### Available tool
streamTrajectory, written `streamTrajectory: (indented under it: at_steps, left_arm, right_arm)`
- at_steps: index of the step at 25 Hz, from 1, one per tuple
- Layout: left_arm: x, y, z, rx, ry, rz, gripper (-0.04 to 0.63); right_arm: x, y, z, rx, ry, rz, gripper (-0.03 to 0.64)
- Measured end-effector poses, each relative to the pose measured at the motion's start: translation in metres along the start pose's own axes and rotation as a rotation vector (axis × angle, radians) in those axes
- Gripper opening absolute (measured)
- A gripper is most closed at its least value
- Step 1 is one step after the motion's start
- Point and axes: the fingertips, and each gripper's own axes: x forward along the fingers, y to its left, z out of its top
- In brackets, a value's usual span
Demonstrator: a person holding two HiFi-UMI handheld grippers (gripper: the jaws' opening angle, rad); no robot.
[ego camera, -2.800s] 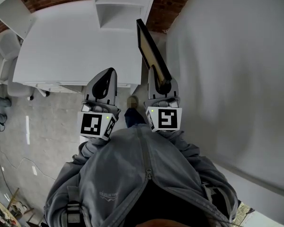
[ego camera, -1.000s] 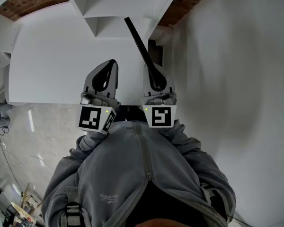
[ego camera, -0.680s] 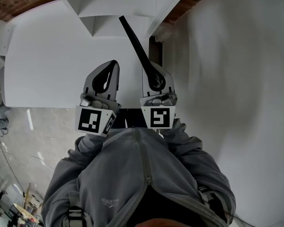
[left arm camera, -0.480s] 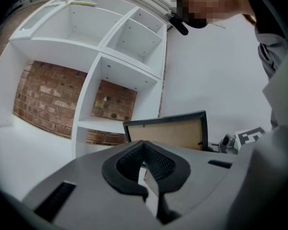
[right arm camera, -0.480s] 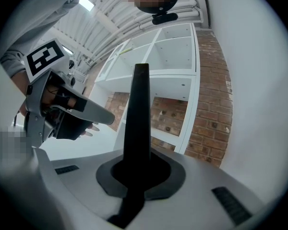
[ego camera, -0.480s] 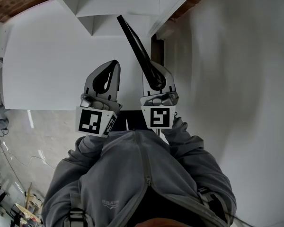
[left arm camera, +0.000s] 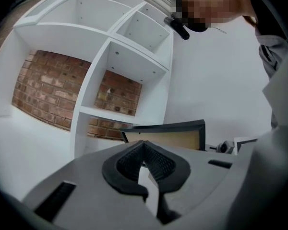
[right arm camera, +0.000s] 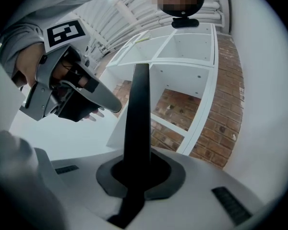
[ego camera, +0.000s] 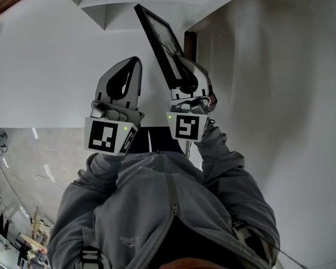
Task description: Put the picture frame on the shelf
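In the head view my right gripper [ego camera: 186,72] is shut on the lower edge of a black picture frame [ego camera: 158,38]. The frame sticks up and forward toward the white shelf [ego camera: 140,1], tilted so its glass face shows. The right gripper view has the frame [right arm camera: 137,114] edge-on between the pads of the right gripper [right arm camera: 137,169], with the shelf's open compartments [right arm camera: 185,75] beyond it. My left gripper [ego camera: 133,63] is shut with nothing in it, beside the frame on its left. From the left gripper [left arm camera: 144,159] I see the frame's tan back [left arm camera: 170,137] and the shelf [left arm camera: 120,71].
The shelf stands on a white tabletop [ego camera: 50,66], with a brick wall [left arm camera: 43,92] showing through its open back. A white wall [ego camera: 285,94] runs close along the right side. Grey floor [ego camera: 39,150] with cables lies at the lower left.
The frame has rolled in my right gripper: earlier it showed edge-on, now its face shows. Both grippers have come down, and the shelf has slid toward the top of the head view.
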Motion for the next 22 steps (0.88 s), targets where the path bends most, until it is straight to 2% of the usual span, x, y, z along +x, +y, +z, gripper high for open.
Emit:
streamTrajectory:
  at_steps: [7,22]
  left_arm:
    - [0.017,0.021,-0.022,-0.020,0.012,0.021,0.008]
    - [0.037,0.048,-0.032,-0.060,0.043,0.011,0.008]
  right_arm:
    - [0.029,0.007,-0.022,-0.031,0.011,-0.008,0.032]
    - [0.087,0.003,-0.046,-0.169,0.150,-0.042,0.032]
